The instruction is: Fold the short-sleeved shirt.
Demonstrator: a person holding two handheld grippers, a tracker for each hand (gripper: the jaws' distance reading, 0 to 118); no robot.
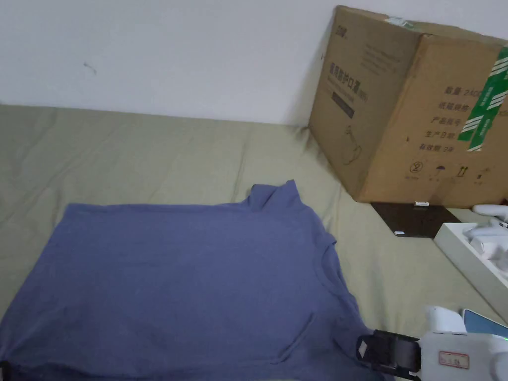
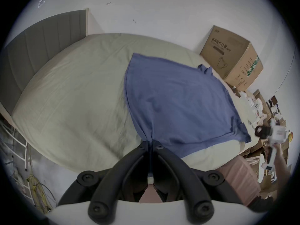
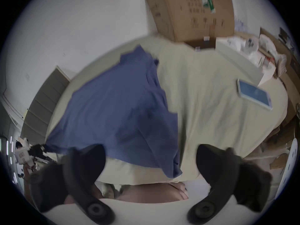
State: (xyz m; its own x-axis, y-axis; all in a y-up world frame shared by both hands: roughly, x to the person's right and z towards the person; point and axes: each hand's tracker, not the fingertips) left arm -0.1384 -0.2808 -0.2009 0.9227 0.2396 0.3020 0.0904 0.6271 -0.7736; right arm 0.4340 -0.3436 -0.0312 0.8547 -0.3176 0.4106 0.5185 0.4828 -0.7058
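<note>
A blue short-sleeved shirt (image 1: pixel 198 278) lies spread on the olive bed sheet (image 1: pixel 149 149), hem to the left and neckline to the right, with one sleeve (image 1: pixel 273 193) pointing to the far side. In the left gripper view my left gripper (image 2: pixel 151 143) is shut on the near hem corner of the shirt (image 2: pixel 178 101), and the cloth gathers into its jaws. My right gripper (image 3: pixel 151 150) stands open just above the near sleeve end of the shirt (image 3: pixel 113 108), gripping nothing. In the head view the right gripper (image 1: pixel 384 352) sits at the shirt's near right corner.
A big cardboard box (image 1: pixel 412 109) stands against the wall at the far right. Beside it lie a dark flat pad (image 1: pixel 414 218), a white tray (image 1: pixel 461 253) of small items and a phone (image 3: pixel 253 97). A grey headboard (image 2: pixel 40 50) closes the bed's left end.
</note>
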